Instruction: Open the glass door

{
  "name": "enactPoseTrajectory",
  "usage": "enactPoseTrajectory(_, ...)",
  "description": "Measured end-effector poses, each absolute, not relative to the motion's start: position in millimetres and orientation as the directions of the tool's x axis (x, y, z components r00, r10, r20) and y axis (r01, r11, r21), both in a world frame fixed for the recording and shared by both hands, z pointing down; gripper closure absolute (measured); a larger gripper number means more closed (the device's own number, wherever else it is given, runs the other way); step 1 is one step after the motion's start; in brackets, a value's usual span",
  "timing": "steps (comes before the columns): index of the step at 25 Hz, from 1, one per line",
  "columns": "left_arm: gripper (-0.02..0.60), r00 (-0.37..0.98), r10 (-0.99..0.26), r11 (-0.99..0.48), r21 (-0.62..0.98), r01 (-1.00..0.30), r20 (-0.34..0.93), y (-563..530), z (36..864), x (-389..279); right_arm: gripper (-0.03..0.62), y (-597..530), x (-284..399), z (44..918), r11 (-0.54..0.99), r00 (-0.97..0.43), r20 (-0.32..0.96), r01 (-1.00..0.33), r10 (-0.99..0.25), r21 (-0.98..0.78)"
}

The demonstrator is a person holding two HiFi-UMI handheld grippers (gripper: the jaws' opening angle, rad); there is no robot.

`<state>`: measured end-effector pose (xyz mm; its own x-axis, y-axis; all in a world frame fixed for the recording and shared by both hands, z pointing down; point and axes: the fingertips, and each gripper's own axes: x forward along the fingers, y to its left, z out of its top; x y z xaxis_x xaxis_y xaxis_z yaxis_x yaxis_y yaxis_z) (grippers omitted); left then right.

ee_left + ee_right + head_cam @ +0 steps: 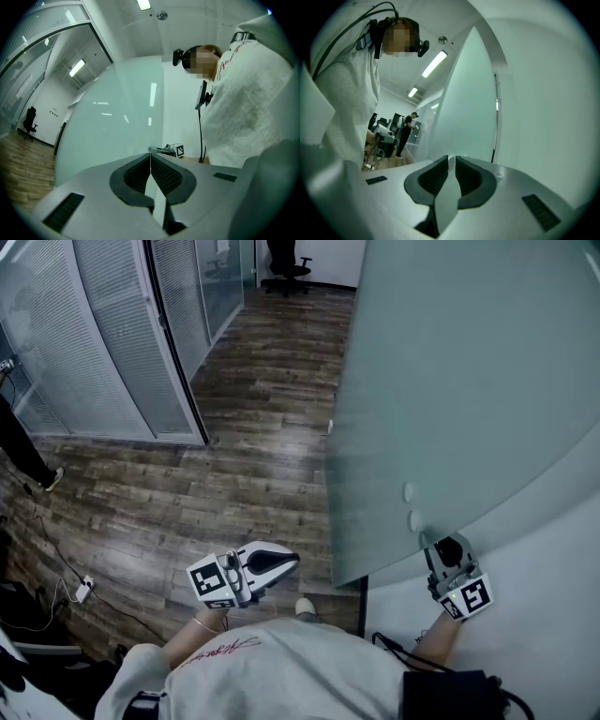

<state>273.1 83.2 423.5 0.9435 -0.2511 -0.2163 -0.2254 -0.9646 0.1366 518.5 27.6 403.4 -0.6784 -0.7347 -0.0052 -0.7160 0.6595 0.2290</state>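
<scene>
Empty, narrowly parted right gripper [447, 552] sits at the edge of the frosted glass door [450, 381], likely to push it; left gripper [284, 562] idles shut.

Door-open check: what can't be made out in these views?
- Head view: right gripper tips, covered by the glass door's lower edge.
- Head view: what the two round fittings carry behind the door; frosting hides it.
- Head view: bystander at left, cut off by the frame edge.
- Right gripper view: distant person, too small for detail.

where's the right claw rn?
Head view, lower right: the right claw is at the near edge of the glass door, just below two round fittings on it.
</scene>
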Motion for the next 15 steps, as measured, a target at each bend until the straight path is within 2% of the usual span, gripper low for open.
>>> enactPoseTrajectory(7, 0.563, 0.953, -0.212, -0.972, 0.148, -0.183, -0.215, 102, 423, 266, 0.556, 83, 500, 432, 0.658, -0.661, 0.019, -0.744, -0.751, 0.115)
enactPoseTrajectory(15, 0.563, 0.966, -0.188, -0.977, 0.134, -0.165, -0.177, 129, 430, 250, 0.565, 107, 383, 438, 0.785, -0.79, 0.002, -0.608, -0.613, 0.118)
